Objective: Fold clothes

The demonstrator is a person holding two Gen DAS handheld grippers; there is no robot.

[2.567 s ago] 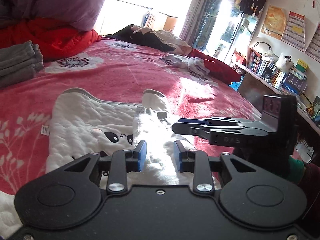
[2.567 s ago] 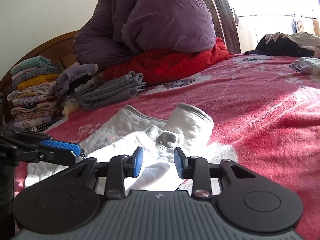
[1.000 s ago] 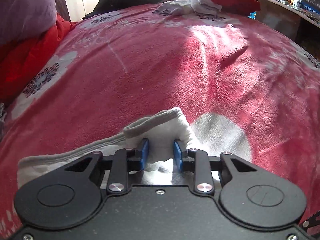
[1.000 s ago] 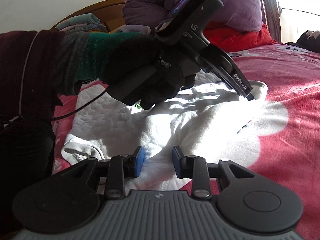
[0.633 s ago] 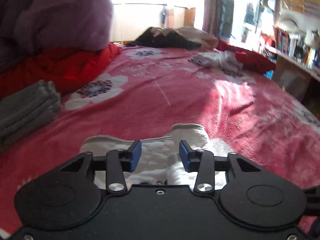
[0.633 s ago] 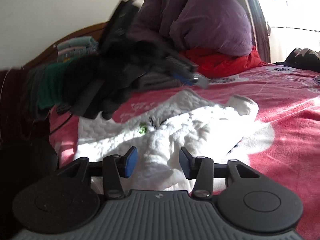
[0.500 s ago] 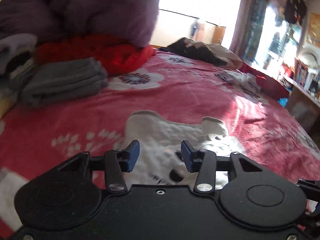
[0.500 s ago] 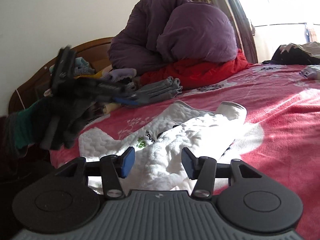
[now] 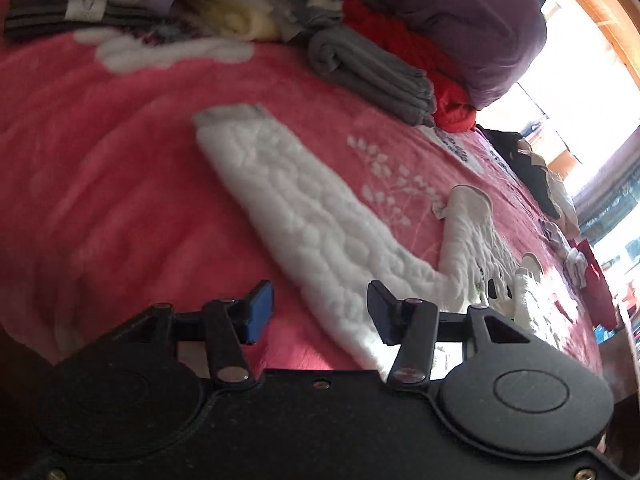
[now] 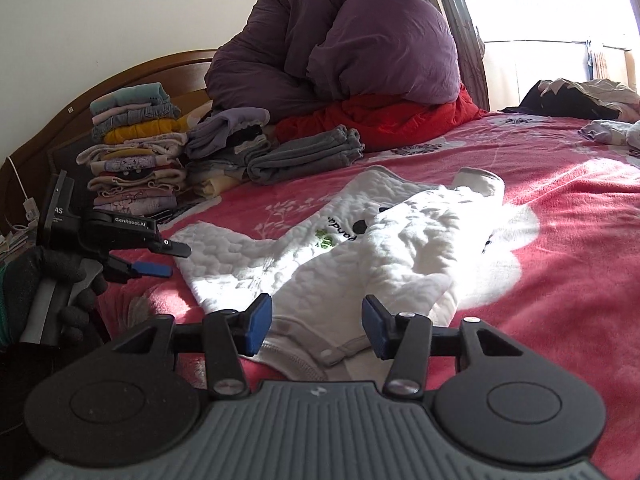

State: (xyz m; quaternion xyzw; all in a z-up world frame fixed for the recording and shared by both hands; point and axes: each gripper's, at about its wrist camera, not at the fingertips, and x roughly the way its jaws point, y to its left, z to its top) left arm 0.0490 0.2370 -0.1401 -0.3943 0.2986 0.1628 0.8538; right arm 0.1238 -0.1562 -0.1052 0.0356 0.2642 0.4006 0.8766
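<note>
Both grippers' fingers have just spread, releasing the white garment (image 10: 360, 248); its far sleeve (image 9: 304, 208) fills the left view.

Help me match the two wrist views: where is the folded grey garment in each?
Left wrist: folded grey garment, upper middle, beyond the white sleeve.
Right wrist, left of centre, behind the white garment.
Shared landmark: purple duvet.

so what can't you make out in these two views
- White garment: its near hem lies behind the right gripper in the right wrist view; the left gripper covers its lower part in the left wrist view.
- Chest print: partly covered by the folded-over sleeve, too small to read.
- Folded stack: blurred and cut by the top edge, left wrist view.
</note>
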